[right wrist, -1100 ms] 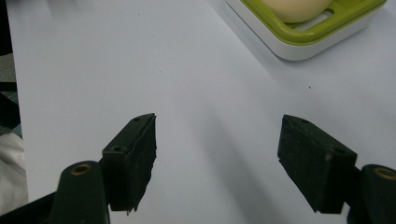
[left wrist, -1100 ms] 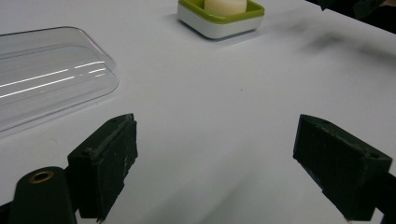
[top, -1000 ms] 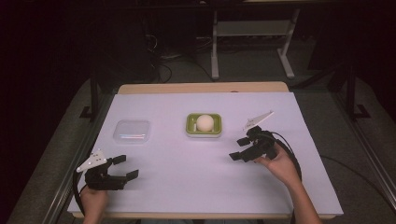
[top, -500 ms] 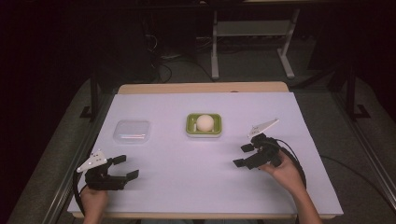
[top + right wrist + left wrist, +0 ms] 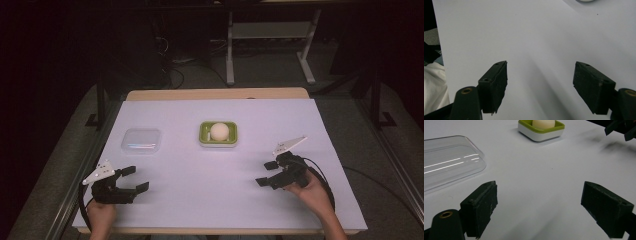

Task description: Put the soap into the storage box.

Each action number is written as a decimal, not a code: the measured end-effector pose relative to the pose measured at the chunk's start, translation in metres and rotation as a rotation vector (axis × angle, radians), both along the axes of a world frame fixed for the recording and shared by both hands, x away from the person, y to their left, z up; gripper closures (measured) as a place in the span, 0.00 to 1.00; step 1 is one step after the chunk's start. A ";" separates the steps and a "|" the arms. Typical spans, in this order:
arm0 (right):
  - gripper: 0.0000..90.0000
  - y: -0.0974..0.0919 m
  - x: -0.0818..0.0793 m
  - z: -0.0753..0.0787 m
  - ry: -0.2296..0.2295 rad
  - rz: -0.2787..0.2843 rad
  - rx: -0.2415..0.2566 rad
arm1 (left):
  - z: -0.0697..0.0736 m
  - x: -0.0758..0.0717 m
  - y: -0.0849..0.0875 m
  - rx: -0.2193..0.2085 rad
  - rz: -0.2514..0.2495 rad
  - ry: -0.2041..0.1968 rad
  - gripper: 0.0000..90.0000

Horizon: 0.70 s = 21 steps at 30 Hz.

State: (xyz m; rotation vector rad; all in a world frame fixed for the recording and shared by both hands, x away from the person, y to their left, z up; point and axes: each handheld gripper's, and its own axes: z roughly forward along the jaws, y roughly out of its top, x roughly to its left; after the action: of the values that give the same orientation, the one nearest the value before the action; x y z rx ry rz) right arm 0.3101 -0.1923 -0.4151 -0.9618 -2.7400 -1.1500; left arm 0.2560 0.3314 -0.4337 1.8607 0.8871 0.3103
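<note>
Since a second ago your right tool (image 5: 270, 173) has slid back toward you and a bit outward, away from the dish, while your left tool (image 5: 131, 179) hasn't budged from its near-left corner of the worktop (image 5: 200, 200). From the high view, the green-rimmed dish (image 5: 218, 134) with the pale ball (image 5: 220, 131) in it sits mid-worktop, ahead of both tools; it lies forward and to the left of your right tool, forward and well to the right of your left one, and the right looks a little nearer to me. The clear plastic lid (image 5: 142, 140) lies flat to the left of the dish, apart from it, straight ahead of your left tool, its longer side running across the worktop. Both tools are released, jaws spread wide, nothing between them. In the left gripper view, the jaws stand apart over bare white surface, the lid (image 5: 449, 162) just beyond the left jaw and the dish (image 5: 541, 130) up at the top edge with the ball (image 5: 543, 122) cut off by the frame; your other tool (image 5: 621, 128) peeks in at the top right. In the right gripper view you get open jaws over plain worktop, a white sleeve (image 5: 434, 85) at the left, and a sliver of the dish (image 5: 585, 0) at the top edge. My guess is the lid is the left tool's job, since it's right in line.
</note>
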 end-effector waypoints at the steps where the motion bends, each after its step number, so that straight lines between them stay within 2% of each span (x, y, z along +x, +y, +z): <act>1: 0.30 0.000 0.000 0.000 0.000 0.000 0.000 | 0.000 0.000 0.000 0.000 0.000 0.000 0.15; 5: 0.30 -0.003 -0.005 -0.004 0.012 -0.014 0.007 | 0.000 0.000 0.000 -0.002 0.001 -0.001 0.15; 21: 0.29 -0.009 -0.025 -0.011 0.004 -0.021 0.034 | 0.000 0.000 -0.001 0.002 -0.003 -0.003 0.15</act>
State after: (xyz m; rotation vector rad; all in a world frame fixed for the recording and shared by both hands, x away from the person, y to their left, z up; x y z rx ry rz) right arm 0.2854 -0.2008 -0.4266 -0.9901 -2.7044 -1.1921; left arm 0.2557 0.3299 -0.4336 1.8632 0.8825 0.3121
